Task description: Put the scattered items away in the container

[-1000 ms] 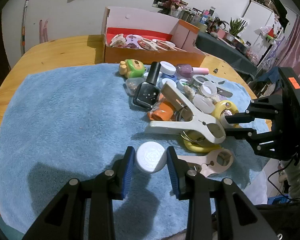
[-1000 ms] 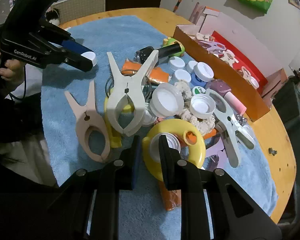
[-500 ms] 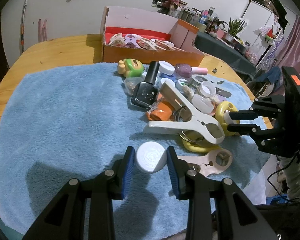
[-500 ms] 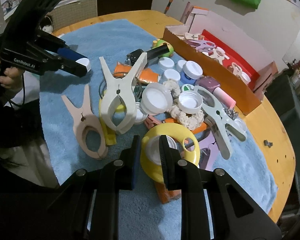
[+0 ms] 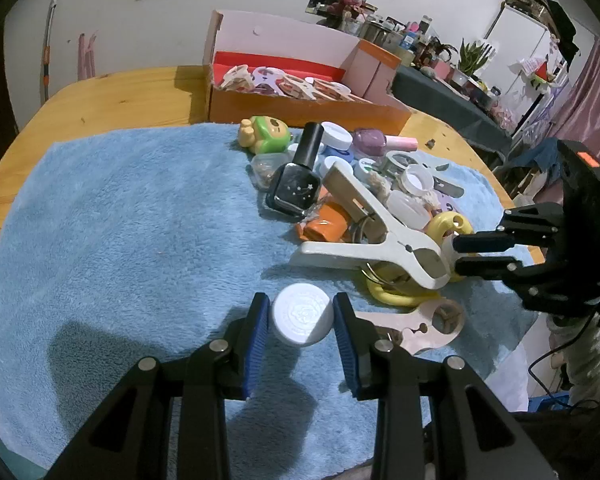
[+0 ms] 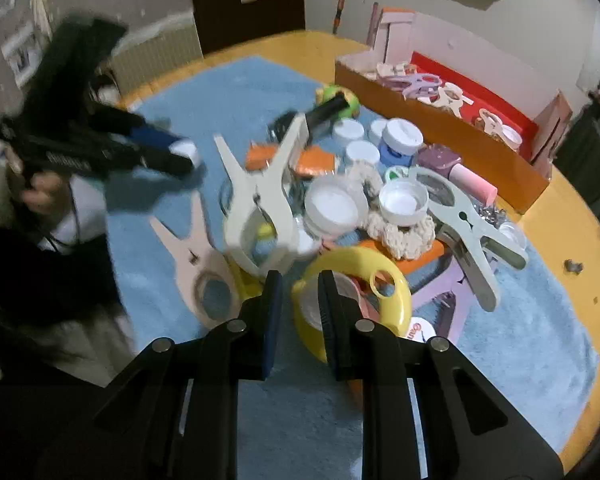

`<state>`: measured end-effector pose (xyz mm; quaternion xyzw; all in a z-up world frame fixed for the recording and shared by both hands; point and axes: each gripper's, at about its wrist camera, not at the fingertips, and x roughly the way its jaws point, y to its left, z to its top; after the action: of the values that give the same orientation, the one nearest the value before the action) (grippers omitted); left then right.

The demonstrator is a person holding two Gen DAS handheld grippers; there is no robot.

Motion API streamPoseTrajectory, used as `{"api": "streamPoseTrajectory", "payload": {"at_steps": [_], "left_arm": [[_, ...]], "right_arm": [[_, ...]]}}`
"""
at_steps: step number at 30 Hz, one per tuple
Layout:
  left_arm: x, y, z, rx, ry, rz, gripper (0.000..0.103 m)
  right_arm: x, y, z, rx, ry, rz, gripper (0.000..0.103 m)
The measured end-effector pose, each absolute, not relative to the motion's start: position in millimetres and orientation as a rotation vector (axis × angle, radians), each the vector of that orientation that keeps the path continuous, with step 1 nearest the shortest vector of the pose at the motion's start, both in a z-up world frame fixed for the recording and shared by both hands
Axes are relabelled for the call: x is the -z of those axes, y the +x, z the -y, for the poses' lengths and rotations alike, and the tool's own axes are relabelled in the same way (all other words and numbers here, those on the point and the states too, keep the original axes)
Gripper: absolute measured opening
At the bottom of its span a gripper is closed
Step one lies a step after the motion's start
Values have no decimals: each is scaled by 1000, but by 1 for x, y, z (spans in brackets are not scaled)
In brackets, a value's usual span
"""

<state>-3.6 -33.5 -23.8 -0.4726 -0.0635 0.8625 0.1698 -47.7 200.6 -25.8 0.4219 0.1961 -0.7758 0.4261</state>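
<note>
My left gripper [image 5: 302,314] rests on the blue towel [image 5: 139,220], shut on a round white jar [image 5: 303,314]. The same left gripper [image 6: 183,158] and jar [image 6: 185,147] appear blurred at the left of the right wrist view. My right gripper [image 6: 300,300] is shut on the near rim of a yellow ring [image 6: 356,276], which tilts up out of the pile. From the left wrist view the right gripper [image 5: 455,255] pinches that ring [image 5: 448,222] at the pile's right end. The orange box [image 5: 300,112] with a red lining stands behind the pile and holds several clips.
The pile holds a large white clip [image 5: 372,236], a black polish bottle [image 5: 295,188], a green toy [image 5: 265,134], white lids, a cream scrunchie [image 6: 404,232] and a pink clip [image 6: 195,260]. The towel lies on a round wooden table [image 5: 111,100]. A hand [image 6: 39,192] holds the left gripper.
The right gripper has rolled and shifted a little, tipping the yellow ring up by its rim. The left gripper and its white jar have stayed put.
</note>
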Motion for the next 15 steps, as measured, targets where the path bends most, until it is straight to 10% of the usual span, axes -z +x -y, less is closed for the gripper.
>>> {"api": "streamPoseTrajectory", "payload": {"at_steps": [12, 15], "left_arm": [[23, -6, 36, -2444, -1343, 189, 35], [24, -6, 36, -2442, -1343, 188, 35]], "right_arm": [[26, -44, -211, 2012, 1072, -489, 18], [28, -46, -216, 2028, 1085, -500, 33]]}}
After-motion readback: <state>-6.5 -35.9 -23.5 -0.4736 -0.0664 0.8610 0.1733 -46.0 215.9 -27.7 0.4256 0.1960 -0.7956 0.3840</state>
